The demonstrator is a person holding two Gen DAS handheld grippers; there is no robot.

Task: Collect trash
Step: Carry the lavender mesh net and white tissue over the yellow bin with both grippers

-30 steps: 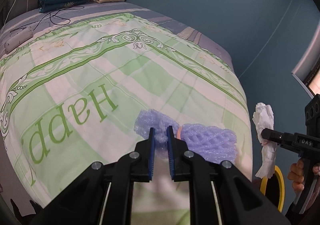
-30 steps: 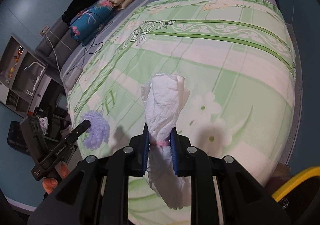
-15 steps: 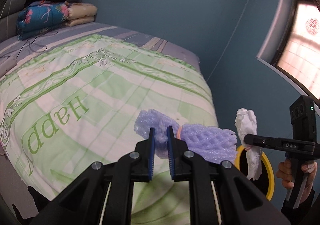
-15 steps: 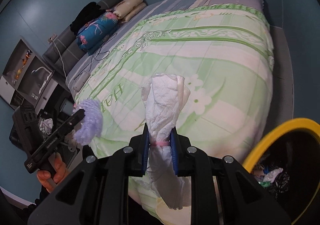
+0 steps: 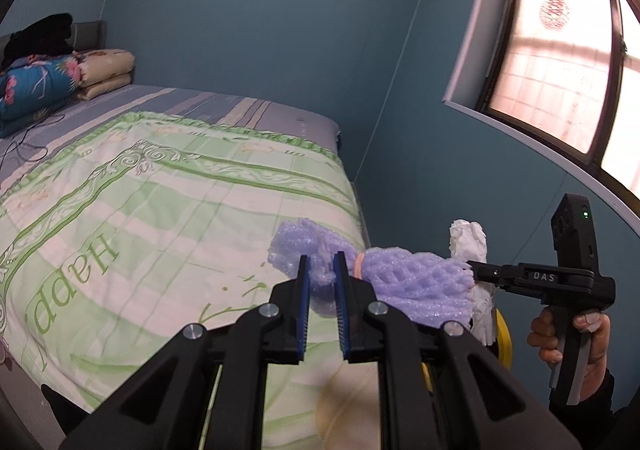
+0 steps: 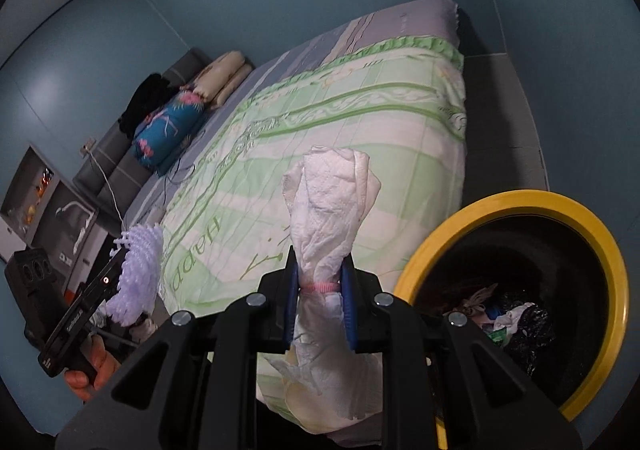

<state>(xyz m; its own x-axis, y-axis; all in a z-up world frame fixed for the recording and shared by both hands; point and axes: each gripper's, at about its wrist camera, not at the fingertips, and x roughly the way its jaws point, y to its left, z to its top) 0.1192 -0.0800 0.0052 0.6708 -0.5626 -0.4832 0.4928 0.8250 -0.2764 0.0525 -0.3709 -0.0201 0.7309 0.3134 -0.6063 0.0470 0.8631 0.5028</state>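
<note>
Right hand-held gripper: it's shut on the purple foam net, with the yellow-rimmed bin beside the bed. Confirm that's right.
Not quite. The right hand-held gripper is shut on the white crumpled tissue, as the right wrist view shows; the purple foam net is in the left one. The yellow-rimmed bin does stand beside the bed.

Your left wrist camera looks along its fingers across the bed (image 5: 168,209) toward the window (image 5: 560,61). Your right one looks down over the bed's corner, close above the yellow-rimmed bin (image 6: 600,250). Both share the green quilt (image 6: 340,121).

Purple foam net (image 5: 404,286), white tissue wad (image 6: 328,209), both clamped.
</note>
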